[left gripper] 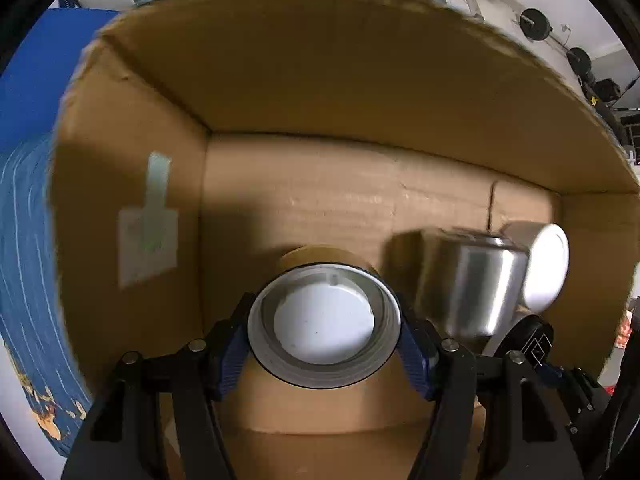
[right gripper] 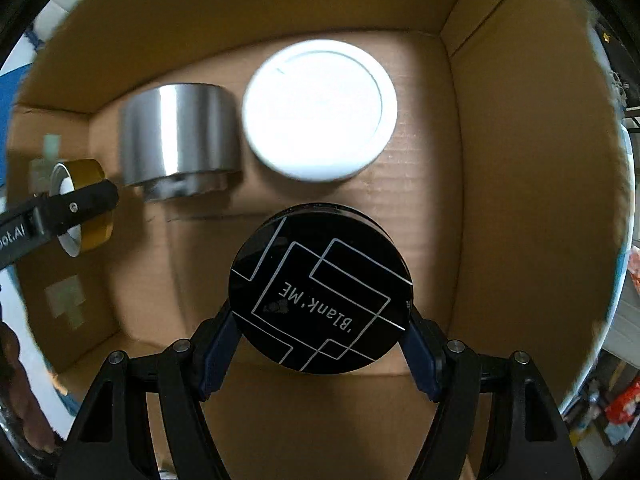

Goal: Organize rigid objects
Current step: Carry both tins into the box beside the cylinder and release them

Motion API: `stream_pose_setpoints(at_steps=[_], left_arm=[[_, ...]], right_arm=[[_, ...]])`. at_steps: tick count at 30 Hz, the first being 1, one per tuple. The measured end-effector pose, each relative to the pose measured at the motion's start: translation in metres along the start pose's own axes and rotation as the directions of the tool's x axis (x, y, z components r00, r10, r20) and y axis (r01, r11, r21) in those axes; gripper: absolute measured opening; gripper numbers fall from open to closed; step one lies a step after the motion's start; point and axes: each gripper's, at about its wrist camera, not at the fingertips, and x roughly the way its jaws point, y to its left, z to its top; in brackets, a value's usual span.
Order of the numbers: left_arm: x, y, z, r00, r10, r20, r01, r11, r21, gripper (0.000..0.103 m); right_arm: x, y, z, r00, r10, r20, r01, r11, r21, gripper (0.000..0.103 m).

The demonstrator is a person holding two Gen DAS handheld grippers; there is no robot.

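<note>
My left gripper [left gripper: 324, 330] is shut on a gold cylindrical jar [left gripper: 324, 320] with a white inner end, held inside a cardboard box [left gripper: 320, 80]. That jar also shows at the left of the right wrist view [right gripper: 86, 208], with the left gripper's finger across it. My right gripper [right gripper: 320, 332] is shut on a round black compact [right gripper: 320, 292] printed "Blank'ME", held above the box floor. A silver metal cup [right gripper: 178, 132] and a white round lid [right gripper: 320, 114] lie on the box floor beyond it; in the left wrist view the cup [left gripper: 476, 280] and lid [left gripper: 546, 268] sit at right.
The box walls [right gripper: 520, 160] rise on all sides, close around both grippers. A taped label [left gripper: 148, 236] sticks to the left wall. A blue patterned cloth [left gripper: 24, 240] lies outside the box at left. Gym weights [left gripper: 536, 24] hang on the far wall.
</note>
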Motion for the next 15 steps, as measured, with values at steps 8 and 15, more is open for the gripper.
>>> stream_pose_setpoints(at_steps=[8,15], left_arm=[[0.016,-0.006,0.014,0.999,0.002,-0.038,-0.001,1.0,0.018,0.063],[0.009,-0.006,0.016,0.997,-0.033,-0.065,0.032,0.999,-0.006,0.066]], right_arm=[[0.02,-0.001,0.018,0.996,-0.055,-0.067,0.054,0.998,-0.023,0.076],[0.018,0.006,0.024,0.992,-0.088,-0.093,0.084,0.995,-0.047,0.077]])
